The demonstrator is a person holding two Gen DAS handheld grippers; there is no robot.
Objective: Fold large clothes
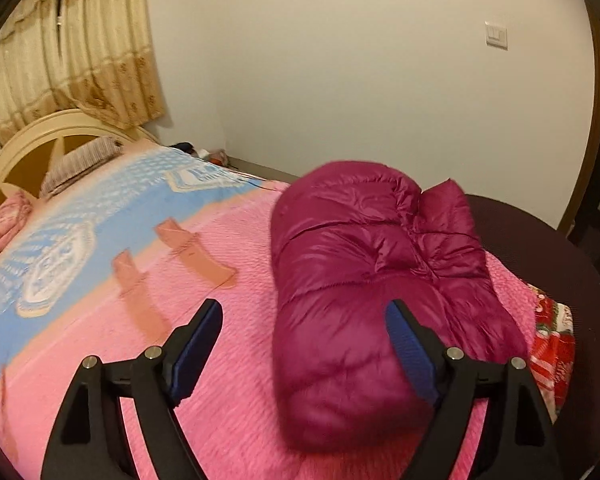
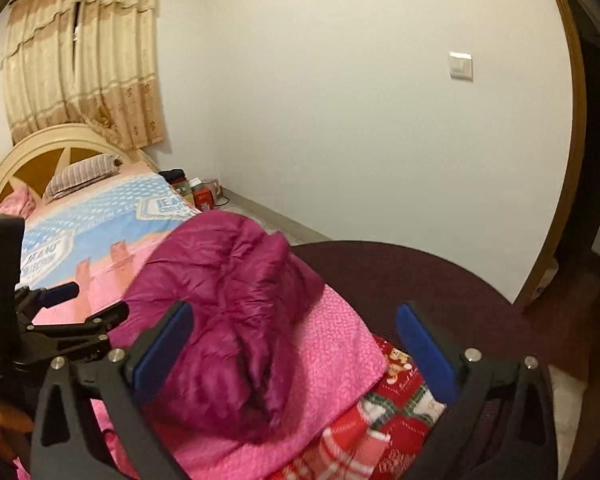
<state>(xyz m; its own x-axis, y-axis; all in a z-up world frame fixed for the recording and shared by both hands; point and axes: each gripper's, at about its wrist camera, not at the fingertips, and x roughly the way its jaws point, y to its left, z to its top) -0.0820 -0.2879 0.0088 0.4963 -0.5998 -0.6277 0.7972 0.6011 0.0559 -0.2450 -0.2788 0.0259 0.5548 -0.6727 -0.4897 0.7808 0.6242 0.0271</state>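
Magenta quilted down jacket (image 1: 364, 280), folded into a thick bundle, lies on the pink bedspread (image 1: 228, 360) near the foot end of the bed, well apart from the cream headboard (image 1: 40, 136). A striped pillow (image 2: 82, 174) rests against the headboard; a blue printed blanket (image 1: 100, 216) lies between the pillow and the jacket. A red patterned blanket (image 2: 380, 420) hangs at the bed edge just beside the jacket. Left gripper (image 1: 304, 320): fingers spread, holding nothing, one blue pad (image 1: 410, 348) in front of the jacket. Right gripper (image 2: 296, 340): fingers spread wide, holding nothing, above the jacket's near end.
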